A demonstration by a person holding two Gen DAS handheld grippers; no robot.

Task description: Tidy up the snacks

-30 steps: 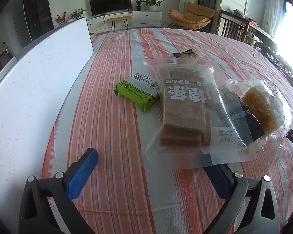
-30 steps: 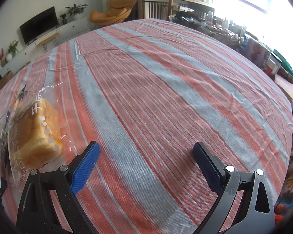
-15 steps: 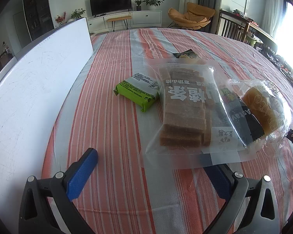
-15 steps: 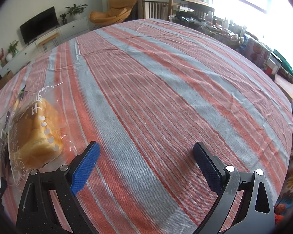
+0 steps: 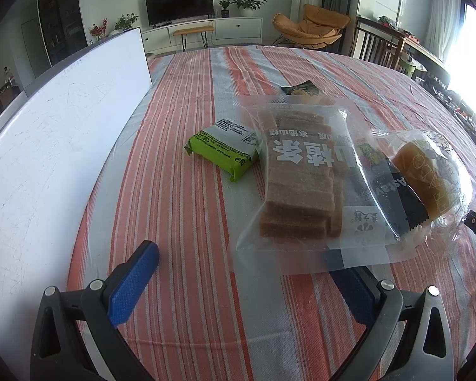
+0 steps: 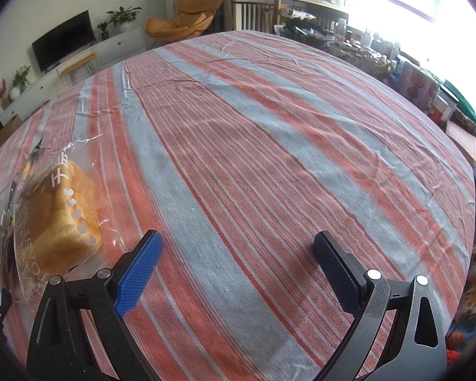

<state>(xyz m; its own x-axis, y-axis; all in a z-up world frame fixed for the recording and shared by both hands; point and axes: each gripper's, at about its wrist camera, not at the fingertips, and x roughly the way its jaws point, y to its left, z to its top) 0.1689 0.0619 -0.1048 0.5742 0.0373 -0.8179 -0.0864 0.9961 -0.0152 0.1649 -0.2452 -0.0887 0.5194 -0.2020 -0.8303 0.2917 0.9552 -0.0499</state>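
Left wrist view: the left gripper [image 5: 247,270] hung low over the striped tablecloth [image 5: 181,197], its blue-padded fingers [image 5: 133,282] spread wide and holding nothing, the right one partly hidden under a bag's edge. At far left stood a white board [image 5: 57,133]. Next lay a green packet [image 5: 223,149], then a clear bag of brown slabs [image 5: 298,181], overlapping a dark packet [image 5: 393,203], and a wrapped bun [image 5: 425,174]. Right wrist view: the right gripper [image 6: 236,254] also stood wide open and empty above bare cloth, the wrapped bun [image 6: 60,219] just beside its left finger [image 6: 139,273].
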